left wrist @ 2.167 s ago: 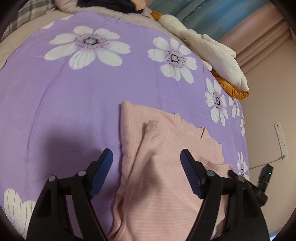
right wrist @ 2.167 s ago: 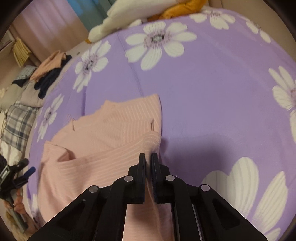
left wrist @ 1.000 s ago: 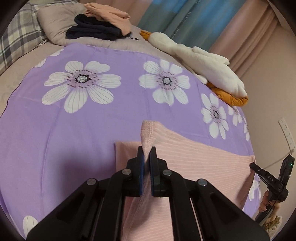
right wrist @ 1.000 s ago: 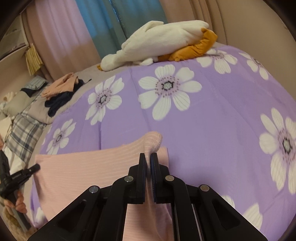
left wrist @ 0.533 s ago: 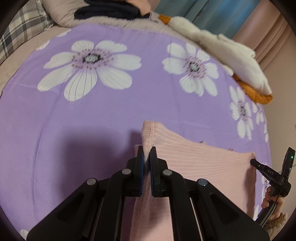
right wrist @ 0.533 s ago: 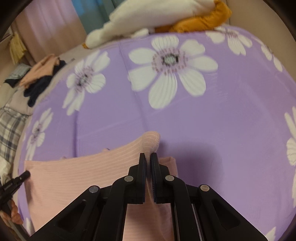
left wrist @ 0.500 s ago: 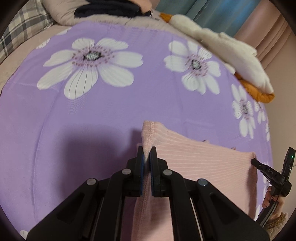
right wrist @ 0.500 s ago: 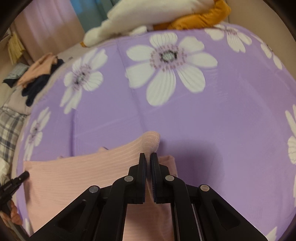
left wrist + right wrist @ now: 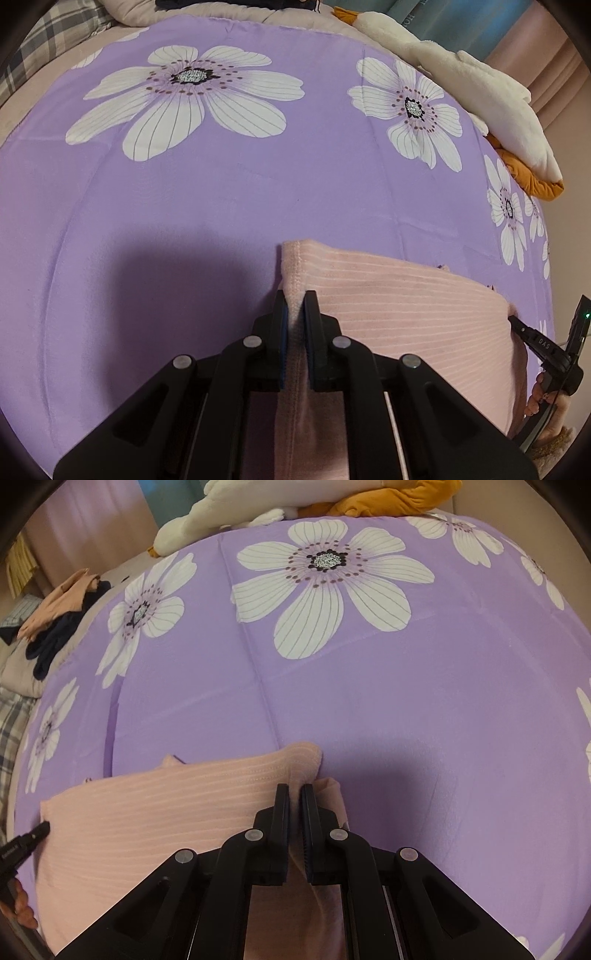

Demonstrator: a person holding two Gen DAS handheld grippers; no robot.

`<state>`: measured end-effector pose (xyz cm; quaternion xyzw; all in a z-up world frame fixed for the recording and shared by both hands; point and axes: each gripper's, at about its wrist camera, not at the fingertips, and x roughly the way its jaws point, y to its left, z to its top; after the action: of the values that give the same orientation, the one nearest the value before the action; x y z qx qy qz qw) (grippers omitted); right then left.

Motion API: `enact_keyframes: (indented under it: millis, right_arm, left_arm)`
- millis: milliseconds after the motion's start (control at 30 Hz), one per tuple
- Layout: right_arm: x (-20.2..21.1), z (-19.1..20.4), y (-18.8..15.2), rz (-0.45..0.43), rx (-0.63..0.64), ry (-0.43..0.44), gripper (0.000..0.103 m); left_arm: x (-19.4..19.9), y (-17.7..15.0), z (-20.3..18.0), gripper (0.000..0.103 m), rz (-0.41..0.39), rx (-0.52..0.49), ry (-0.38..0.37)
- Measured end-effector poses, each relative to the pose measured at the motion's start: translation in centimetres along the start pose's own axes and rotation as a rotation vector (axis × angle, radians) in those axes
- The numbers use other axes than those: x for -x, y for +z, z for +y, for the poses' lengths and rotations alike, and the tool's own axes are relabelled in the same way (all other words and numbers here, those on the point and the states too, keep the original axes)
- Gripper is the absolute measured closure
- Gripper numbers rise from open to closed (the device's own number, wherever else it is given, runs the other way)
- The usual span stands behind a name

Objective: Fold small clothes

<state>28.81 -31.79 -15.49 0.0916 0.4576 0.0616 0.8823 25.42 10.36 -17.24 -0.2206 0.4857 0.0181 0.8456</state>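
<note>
A pink ribbed garment (image 9: pixel 399 306) is stretched between my two grippers, low over the purple flowered bedspread (image 9: pixel 221 206). My left gripper (image 9: pixel 294 301) is shut on its left hemmed corner. My right gripper (image 9: pixel 294 794) is shut on its right corner, and the cloth (image 9: pixel 155 805) runs off to the left. Each view shows the tip of the other gripper at the garment's far edge: the right one in the left wrist view (image 9: pixel 532 336), the left one in the right wrist view (image 9: pixel 26 840). The lower part of the garment is hidden under the grippers.
A white and orange plush toy (image 9: pixel 480 96) lies at the far edge of the bed. A pile of dark and peach clothes (image 9: pixel 62 605) sits on a pillow at the far left in the right wrist view. A plaid blanket (image 9: pixel 40 40) borders the bedspread.
Both grippers have carried the pinched garment edge forward and down toward the bedspread. The left gripper, open above the garment 2.2 s ago, has since shut on a corner of it.
</note>
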Motion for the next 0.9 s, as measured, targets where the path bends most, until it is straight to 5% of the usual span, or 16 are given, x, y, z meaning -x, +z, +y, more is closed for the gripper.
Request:
enact_keyframes:
  millis: [267,333,400,467,533,567,900]
  right_arm:
    - [-0.5,0.6,0.2,-0.006,0.016,-0.023,0.096]
    - [-0.5,0.6,0.3,-0.009,0.023,-0.026,0.096]
    - [-0.2,0.7,0.2,-0.007,0.032,-0.035,0.095]
    - [0.5,0.9,0.0,-0.005,0.034,-0.043,0.085]
    - [1.6,1.0,-0.5,-0.017,0.025,-0.03,0.051]
    - [2.2,1.1,-0.7,-0.028,0.019,-0.025,0.045]
    - [9.3,-1.1,-5.4,-0.089,-0.084,0.113,0.034]
  left_arm:
    - [0.2,0.1,0.3,0.092,0.004,0.029,-0.021]
    - [0.7,0.0,0.0,0.067,0.006,0.028,-0.003]
    - [1.6,-0.3,0.0,0.054,0.008,0.038,-0.041]
    - [2.9,-0.8,0.1,0.048,-0.002,0.045,-0.084]
    - [4.3,-1.4,0.1,0.032,-0.015,0.041,-0.096]
    - [4.8,-1.6,-0.1,0.029,-0.021,0.035,-0.097]
    - [8.3,-6.7,-0.5,0.019,0.006,-0.033,-0.111]
